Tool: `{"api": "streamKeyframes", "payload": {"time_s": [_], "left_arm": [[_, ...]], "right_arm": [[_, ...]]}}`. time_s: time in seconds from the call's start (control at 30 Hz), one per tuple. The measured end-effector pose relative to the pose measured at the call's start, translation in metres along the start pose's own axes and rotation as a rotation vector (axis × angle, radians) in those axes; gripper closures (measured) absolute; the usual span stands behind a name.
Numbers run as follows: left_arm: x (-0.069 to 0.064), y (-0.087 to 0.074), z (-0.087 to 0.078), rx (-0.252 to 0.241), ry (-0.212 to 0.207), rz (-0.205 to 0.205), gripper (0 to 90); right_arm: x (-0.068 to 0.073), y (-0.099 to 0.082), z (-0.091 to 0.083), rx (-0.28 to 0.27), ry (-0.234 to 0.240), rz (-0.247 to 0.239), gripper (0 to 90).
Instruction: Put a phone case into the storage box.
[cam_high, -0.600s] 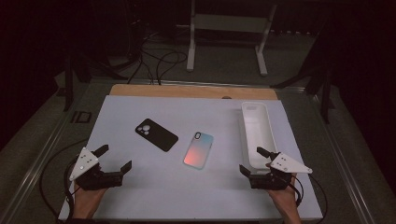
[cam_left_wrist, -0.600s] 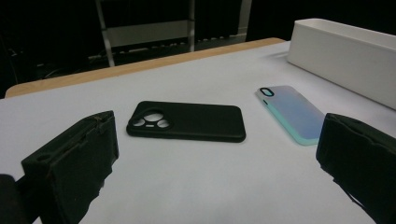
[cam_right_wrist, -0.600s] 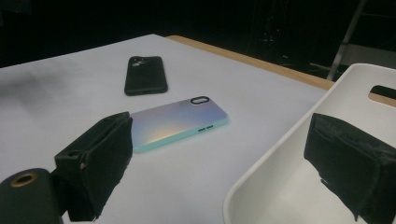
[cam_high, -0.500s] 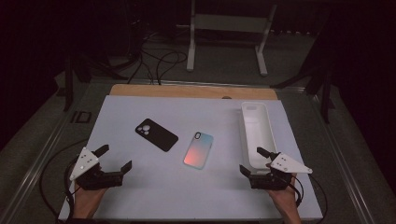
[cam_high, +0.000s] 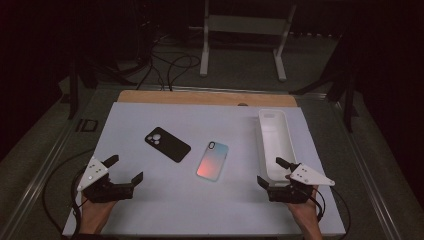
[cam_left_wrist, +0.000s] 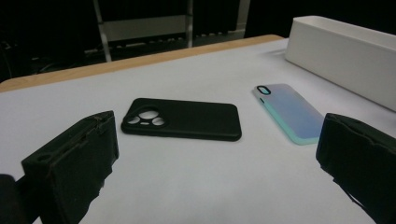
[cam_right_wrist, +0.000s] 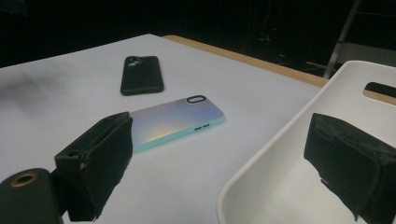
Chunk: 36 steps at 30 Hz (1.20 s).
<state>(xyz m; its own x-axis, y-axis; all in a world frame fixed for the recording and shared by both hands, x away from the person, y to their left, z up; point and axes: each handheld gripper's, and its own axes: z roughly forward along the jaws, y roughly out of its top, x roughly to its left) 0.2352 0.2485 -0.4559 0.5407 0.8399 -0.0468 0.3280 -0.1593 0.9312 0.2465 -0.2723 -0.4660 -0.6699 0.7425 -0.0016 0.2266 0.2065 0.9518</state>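
Note:
A black phone case (cam_high: 168, 144) lies flat on the white table top (cam_high: 150, 200), camera cut-outs toward the back left. Beside it, to the right, lies an iridescent pink-and-teal phone case (cam_high: 212, 160). My left gripper (cam_high: 124, 169) rests near the front left, open and holding nothing; in its own view the black case (cam_left_wrist: 184, 119) and the iridescent case (cam_left_wrist: 289, 112) lie ahead between the jaws. My right gripper (cam_high: 272, 172) is open at the front right, at the near end of a white bin (cam_high: 275, 137). Its view shows the bin's rim (cam_right_wrist: 280, 140) and the iridescent case (cam_right_wrist: 173, 122).
The long white bin (cam_left_wrist: 345, 56) stands empty along the right side of the table. A wooden strip (cam_high: 205, 97) edges the far side. Metal stand legs (cam_high: 240, 45) and cables (cam_high: 170, 65) lie on the dark floor behind the table.

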Motion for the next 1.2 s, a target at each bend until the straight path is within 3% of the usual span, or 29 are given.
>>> {"api": "streamKeyframes", "payload": {"time_s": [0.53,0.7,0.8,0.87,0.93,0.97,1.07,1.2], "left_arm": [[-0.016,0.023,0.019,0.021,-0.070,0.029,2.2],[-0.025,0.031,0.034,0.033,-0.090,0.047,5.1],[-0.034,0.038,0.049,0.045,-0.090,0.053,14.7],[-0.038,0.041,0.058,0.059,-0.114,0.057,20.8],[-0.038,0.041,0.058,0.059,-0.114,0.057,25.2],[-0.043,0.044,0.073,0.074,-0.170,0.052,36.5],[-0.049,0.046,0.090,0.089,-0.227,0.047,51.4],[-0.060,0.047,0.107,0.107,-0.264,0.066,69.9]], "right_arm": [[-0.002,0.002,0.002,-0.005,-0.008,0.001,8.1],[-0.003,0.002,0.002,-0.004,-0.010,0.000,8.1],[-0.004,0.002,0.002,-0.003,-0.010,-0.002,8.1],[-0.004,0.002,0.002,-0.004,-0.009,-0.001,8.1],[-0.004,0.002,0.002,-0.003,-0.009,-0.001,8.1],[-0.004,0.002,0.002,-0.003,-0.011,0.000,8.1],[-0.004,0.002,0.001,-0.003,-0.013,0.002,8.1],[-0.004,0.001,0.001,0.000,-0.014,0.003,8.2]]}}
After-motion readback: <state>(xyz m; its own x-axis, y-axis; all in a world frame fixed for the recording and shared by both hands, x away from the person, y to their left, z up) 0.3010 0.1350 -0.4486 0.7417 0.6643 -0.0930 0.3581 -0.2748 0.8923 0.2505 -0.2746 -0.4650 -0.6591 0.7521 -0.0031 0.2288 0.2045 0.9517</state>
